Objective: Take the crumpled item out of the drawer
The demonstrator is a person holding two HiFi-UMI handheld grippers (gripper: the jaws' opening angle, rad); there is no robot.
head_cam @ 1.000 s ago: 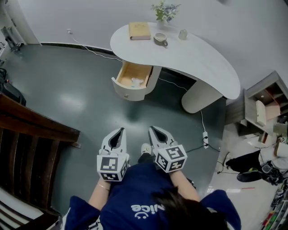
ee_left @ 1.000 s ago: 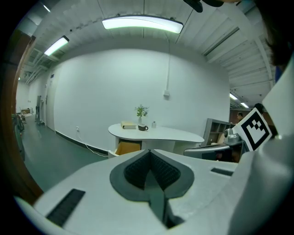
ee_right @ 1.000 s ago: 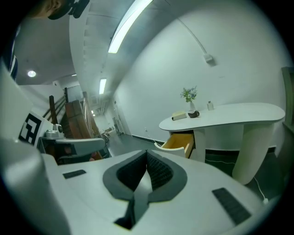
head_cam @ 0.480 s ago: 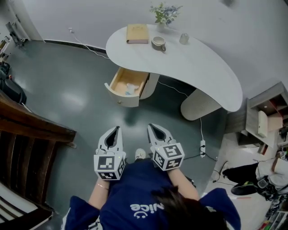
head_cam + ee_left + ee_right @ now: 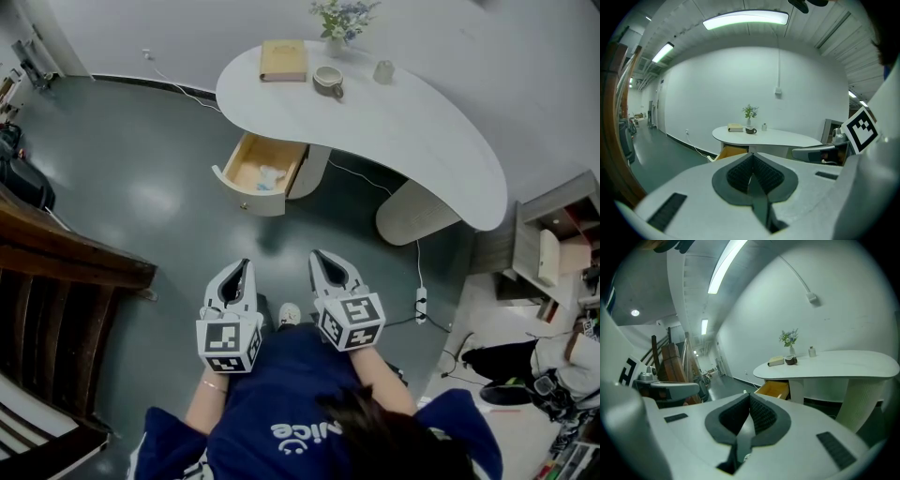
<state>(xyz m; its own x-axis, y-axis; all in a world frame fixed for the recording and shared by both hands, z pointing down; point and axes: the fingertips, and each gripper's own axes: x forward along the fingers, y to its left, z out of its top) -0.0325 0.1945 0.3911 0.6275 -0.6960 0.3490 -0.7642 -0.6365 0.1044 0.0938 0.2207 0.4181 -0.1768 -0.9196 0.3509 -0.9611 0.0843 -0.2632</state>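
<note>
A white desk (image 5: 403, 112) stands ahead, and its wooden drawer (image 5: 236, 169) hangs pulled out. Inside the drawer lies a pale crumpled item (image 5: 270, 177). The drawer also shows in the left gripper view as an orange front (image 5: 732, 151) and in the right gripper view (image 5: 774, 389). My left gripper (image 5: 246, 267) and right gripper (image 5: 317, 257) are held side by side close to the person's body, well short of the drawer. Both are shut with nothing between the jaws.
On the desk are a book (image 5: 282, 59), a cup (image 5: 328, 81), a small jar (image 5: 383, 71) and a vase of flowers (image 5: 337, 17). A dark wooden chair (image 5: 66, 272) stands at the left. A power strip (image 5: 421, 305) and cable lie on the floor at right.
The view has shifted a little, with the desk and drawer sitting slightly higher and left in the head view. Both grippers stay shut in the same place near the body.
</note>
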